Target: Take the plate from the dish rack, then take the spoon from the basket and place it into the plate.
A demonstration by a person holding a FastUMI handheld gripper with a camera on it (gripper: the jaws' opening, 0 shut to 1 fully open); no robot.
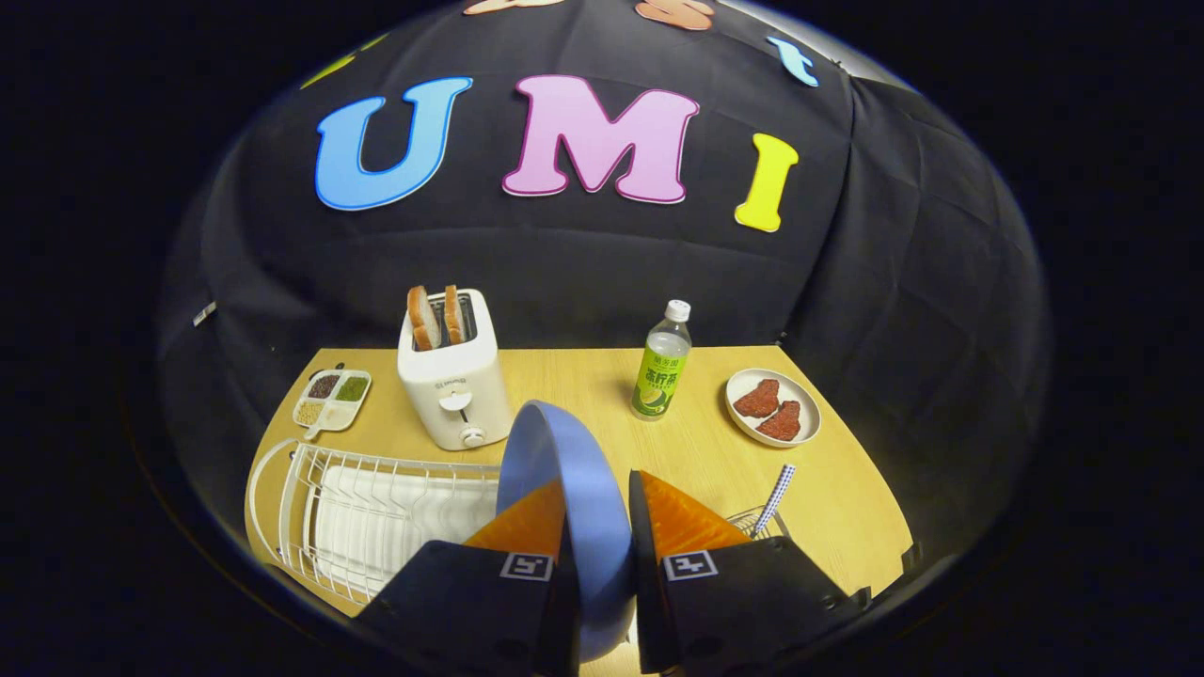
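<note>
Gripper [599, 527] bottom centre, fingers clamped on blue plate [564, 470], held on edge above dish rack [310, 508], lower left. Thin-rim grip: could slip or tilt. Spoon [777, 494] in basket [752, 520], lower right. Farther: one toaster [451, 381], two toast slices [435, 316], one bottle [663, 362], two steaks [769, 409].

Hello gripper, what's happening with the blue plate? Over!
Gripper shut on blue plate, lifted above dish rack. Spoon waiting in basket. Nothing in the way.

Fisheye looks down along fingers [546, 522] over table [847, 508].
</note>
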